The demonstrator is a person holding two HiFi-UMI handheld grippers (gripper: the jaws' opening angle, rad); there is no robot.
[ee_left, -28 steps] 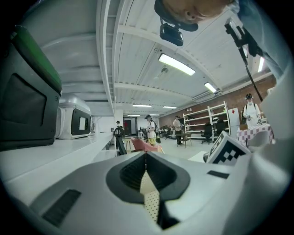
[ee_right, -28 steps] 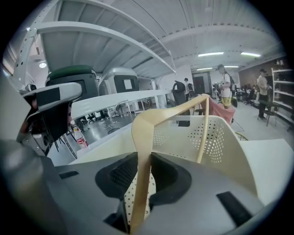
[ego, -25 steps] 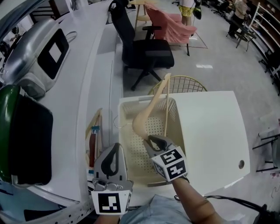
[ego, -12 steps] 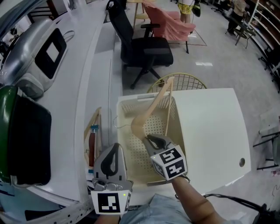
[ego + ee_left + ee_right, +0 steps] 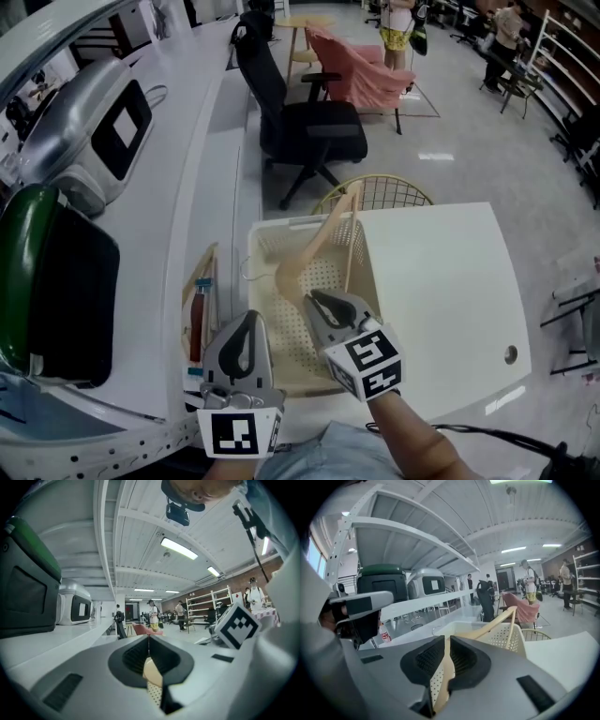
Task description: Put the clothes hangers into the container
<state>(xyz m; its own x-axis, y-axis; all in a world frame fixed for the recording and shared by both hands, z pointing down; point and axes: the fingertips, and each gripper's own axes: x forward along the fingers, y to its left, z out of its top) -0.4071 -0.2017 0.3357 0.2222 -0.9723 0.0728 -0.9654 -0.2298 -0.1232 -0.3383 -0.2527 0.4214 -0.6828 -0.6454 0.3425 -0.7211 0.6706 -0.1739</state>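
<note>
Two grippers, two hangers, one basket. On the desk (image 5: 187, 187) at far left stand one green-and-black case (image 5: 37, 281) and one silver machine (image 5: 84, 122). Nearer the desk's edge lies one wooden hanger (image 5: 200, 270), with a single bottle (image 5: 197, 323) beside it.

My left gripper (image 5: 249, 321) hovers just beside the basket's near left corner, jaws pressed together with nothing between them.

The perforated cream basket (image 5: 272, 226) sits between the desk and a white top (image 5: 441, 300).

My right gripper (image 5: 314, 298) is over the basket's near half. Its jaws have just been closing and now clamp the lower end of the second hanger (image 5: 323, 232). That hanger slants up and away across the basket, its far end poking above the far rim.

Beyond the basket stand one black office chair (image 5: 300, 122), one round wire basket (image 5: 380, 192) and one pink chair (image 5: 361, 70).
</note>
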